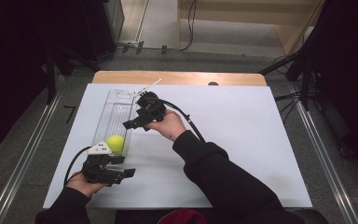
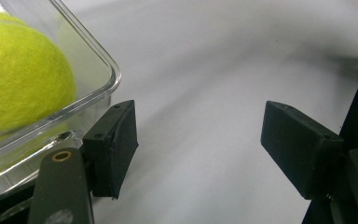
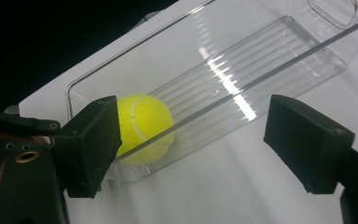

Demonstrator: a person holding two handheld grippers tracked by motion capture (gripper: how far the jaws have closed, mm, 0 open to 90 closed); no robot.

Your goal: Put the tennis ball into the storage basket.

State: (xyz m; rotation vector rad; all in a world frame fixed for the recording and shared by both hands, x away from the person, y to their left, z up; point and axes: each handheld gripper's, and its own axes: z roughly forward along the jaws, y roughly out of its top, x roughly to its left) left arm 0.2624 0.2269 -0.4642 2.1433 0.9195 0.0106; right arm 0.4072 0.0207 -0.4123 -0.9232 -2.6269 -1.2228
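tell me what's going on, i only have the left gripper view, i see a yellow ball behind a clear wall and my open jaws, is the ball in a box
Observer: Yes. In the high view the tennis ball lies at the near end of a long clear tray.
Operator: where's the other gripper
Observer: The right gripper hovers by the tray's right wall, past the ball, its jaws open.
Operator: anything else in the tray
Observer: No. The right gripper view shows a bare ribbed floor beyond the ball.
Operator: and mine from above
Observer: The left gripper sits just off the tray's near end, on the white table sheet.
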